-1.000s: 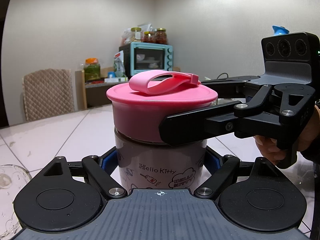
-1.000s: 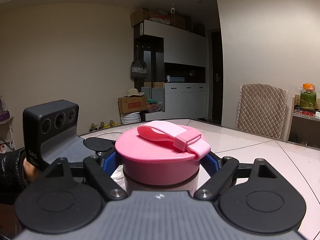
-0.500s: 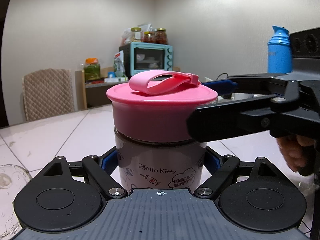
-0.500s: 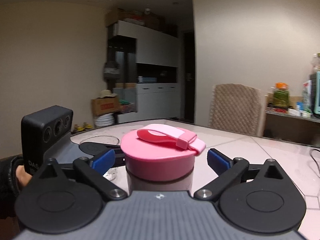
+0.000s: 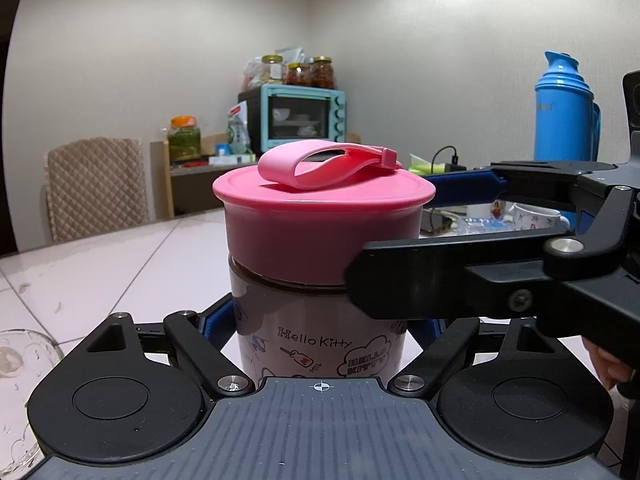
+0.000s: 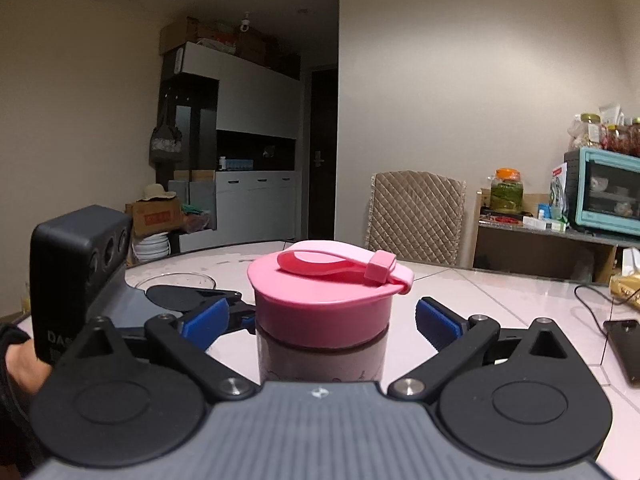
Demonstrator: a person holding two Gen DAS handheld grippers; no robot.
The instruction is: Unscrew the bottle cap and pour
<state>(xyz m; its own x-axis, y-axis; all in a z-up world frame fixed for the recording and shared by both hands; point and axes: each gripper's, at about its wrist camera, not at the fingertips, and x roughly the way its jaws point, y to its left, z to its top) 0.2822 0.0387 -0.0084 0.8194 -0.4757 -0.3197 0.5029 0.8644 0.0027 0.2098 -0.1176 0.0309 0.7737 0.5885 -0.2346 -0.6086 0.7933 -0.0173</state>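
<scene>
Since a second ago the right gripper has let go of the pink screw cap and swung round it: its blue-padded fingers, then pressed to the cap's sides, now stand apart with a clear gap on either side. I judge this a re-grip between turns, the wrist wound back so that another twist can follow; the cap is not yet off.

The left gripper has not shifted. It is clamped on the Hello Kitty bottle just below the cap, blue pads against the wall on both sides, which holds the body from turning while the other hand works the cap. The bottle stands upright on the table, directly between the left gripper's fingers and close before its camera; from the right wrist it lies centred between the open fingers, near their bases.

The cap is smooth matte plastic, a wide short cylinder with a slightly flared flat top and a soft loop strap lying folded across it. The bottle wall is pale, printed with cartoon line art. The table top is glossy pink-white tile with thin joints. A clear glass bowl sits to the left of the left gripper, likely the vessel for pouring.
</scene>
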